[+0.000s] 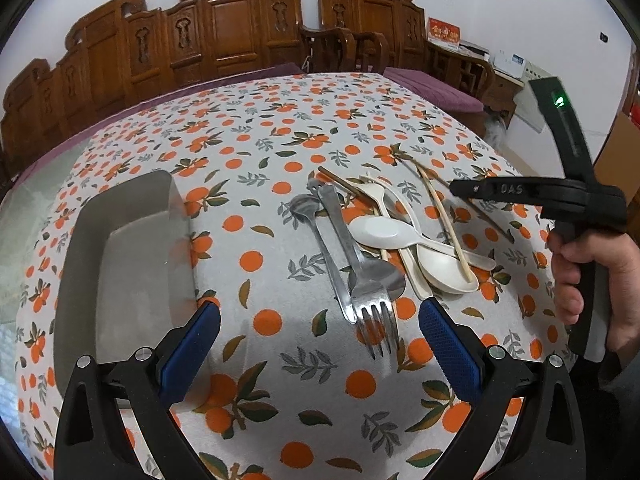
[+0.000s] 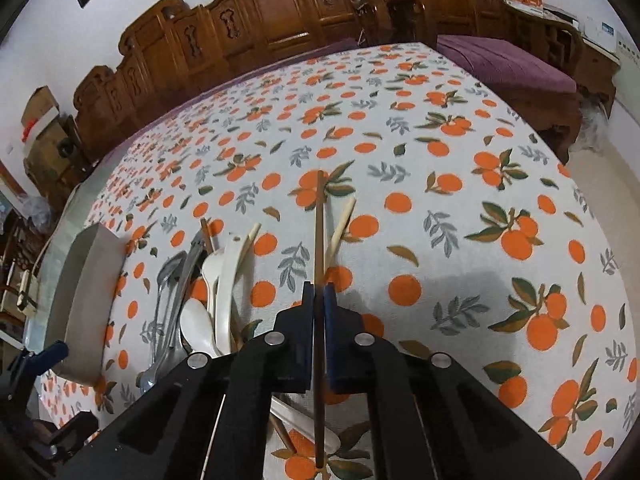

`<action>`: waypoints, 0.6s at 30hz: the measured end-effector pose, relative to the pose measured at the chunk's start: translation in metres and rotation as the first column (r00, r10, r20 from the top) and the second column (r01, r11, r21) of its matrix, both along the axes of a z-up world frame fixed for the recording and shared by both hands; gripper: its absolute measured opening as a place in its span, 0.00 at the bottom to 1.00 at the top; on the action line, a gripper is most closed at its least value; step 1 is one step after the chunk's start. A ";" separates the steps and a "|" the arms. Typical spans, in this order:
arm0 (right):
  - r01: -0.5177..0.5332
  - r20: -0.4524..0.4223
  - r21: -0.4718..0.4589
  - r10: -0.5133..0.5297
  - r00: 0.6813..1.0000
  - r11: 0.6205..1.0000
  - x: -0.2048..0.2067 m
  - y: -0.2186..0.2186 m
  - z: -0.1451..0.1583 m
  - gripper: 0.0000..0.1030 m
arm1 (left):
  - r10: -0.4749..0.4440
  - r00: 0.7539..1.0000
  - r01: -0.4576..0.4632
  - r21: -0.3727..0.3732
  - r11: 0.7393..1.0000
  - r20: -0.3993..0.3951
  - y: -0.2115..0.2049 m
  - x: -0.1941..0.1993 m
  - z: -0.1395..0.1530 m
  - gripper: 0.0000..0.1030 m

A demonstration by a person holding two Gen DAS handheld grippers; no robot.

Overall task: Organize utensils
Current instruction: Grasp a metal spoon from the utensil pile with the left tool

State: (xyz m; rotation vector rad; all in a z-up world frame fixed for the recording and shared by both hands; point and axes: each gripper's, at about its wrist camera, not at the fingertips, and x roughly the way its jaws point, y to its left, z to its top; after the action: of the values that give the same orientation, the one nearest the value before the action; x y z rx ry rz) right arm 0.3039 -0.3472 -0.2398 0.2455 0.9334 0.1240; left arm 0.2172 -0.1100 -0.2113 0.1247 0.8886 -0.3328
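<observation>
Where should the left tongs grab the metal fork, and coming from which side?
Grip the fork on its flat handle, probably just behind the tines, which point toward the open left tongs. Come straight down from above with the fingers either side of the handle. The fork lies on top of a metal spoon, and the white spoons crowd its right, so a low sideways approach would likely snag them.

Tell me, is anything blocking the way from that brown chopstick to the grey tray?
Yes. The right hand-held gripper grips the brown chopstick; between it and the grey tray lies the utensil pile, so it likely must go over.
</observation>
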 end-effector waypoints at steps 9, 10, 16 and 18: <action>-0.014 0.037 0.003 0.014 0.999 1.000 -0.002 -0.004 0.007 0.06 | 0.008 0.998 -0.006 0.033 0.999 -0.054 -0.019 0.039 -0.014 0.63; -0.016 0.037 0.004 0.016 0.999 1.000 -0.002 -0.004 0.006 0.06 | 0.007 0.998 -0.005 0.037 0.999 -0.063 -0.023 0.044 -0.017 0.59; -0.025 0.046 0.005 0.024 0.999 1.000 -0.002 -0.002 0.008 0.06 | 0.047 0.993 -0.040 0.062 0.997 -0.104 -0.029 0.073 -0.034 0.33; -0.031 0.047 0.004 0.031 0.998 0.999 -0.002 0.001 0.008 0.06 | 0.066 0.991 -0.059 0.064 0.996 -0.115 -0.028 0.081 -0.039 0.30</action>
State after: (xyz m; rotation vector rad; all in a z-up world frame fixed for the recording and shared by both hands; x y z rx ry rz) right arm 0.3024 -0.3465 -0.2321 0.2315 0.8907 0.1602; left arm 0.2979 -0.1384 -0.2498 0.1336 1.0174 -0.2565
